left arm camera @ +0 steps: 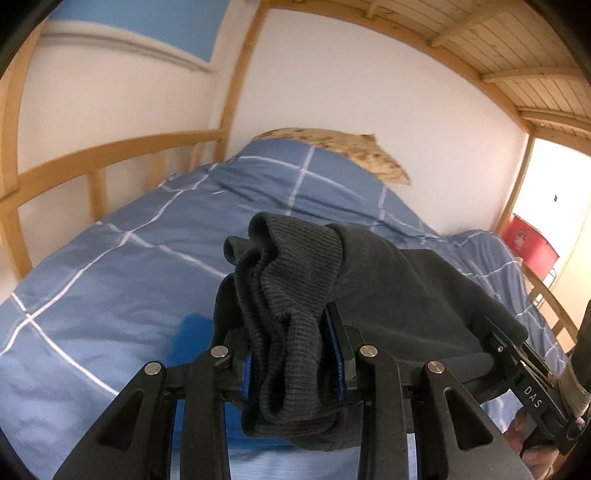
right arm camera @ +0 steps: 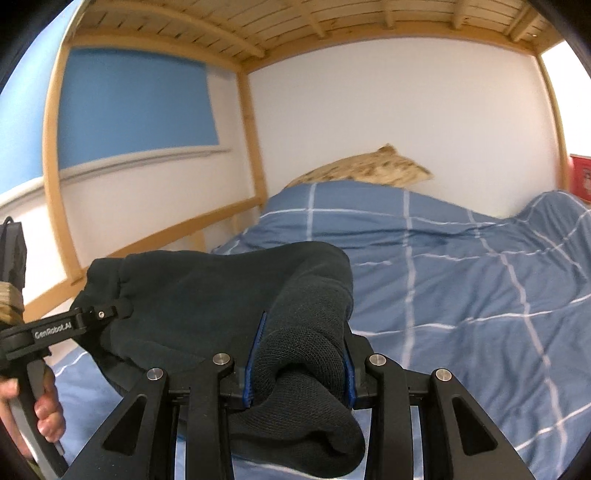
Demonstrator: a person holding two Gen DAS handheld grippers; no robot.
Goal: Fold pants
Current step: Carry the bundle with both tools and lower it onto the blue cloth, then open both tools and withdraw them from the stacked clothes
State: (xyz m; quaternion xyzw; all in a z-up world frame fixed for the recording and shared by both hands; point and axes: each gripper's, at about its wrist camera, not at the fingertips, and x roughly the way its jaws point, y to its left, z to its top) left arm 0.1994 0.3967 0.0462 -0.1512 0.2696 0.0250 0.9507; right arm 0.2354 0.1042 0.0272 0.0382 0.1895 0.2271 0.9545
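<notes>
Dark green-black pants (left arm camera: 402, 295) hang stretched between my two grippers above the bed. My left gripper (left arm camera: 291, 354) is shut on a bunched ribbed cuff of the pants, which spills over its blue pads. In the right wrist view my right gripper (right arm camera: 299, 369) is shut on the other ribbed end of the pants (right arm camera: 207, 295). Each gripper shows in the other's view: the right gripper (left arm camera: 506, 343) at the right edge with a hand under it, the left gripper (right arm camera: 107, 314) at the left edge with a hand on its handle.
A blue checked duvet (left arm camera: 122, 280) covers the bed below, with a tan patterned pillow (left arm camera: 343, 147) at the far end by the white wall. Wooden bed rails (left arm camera: 92, 162) run along the left, wooden slats (right arm camera: 258, 22) overhead. A red box (left arm camera: 532, 243) stands at the right.
</notes>
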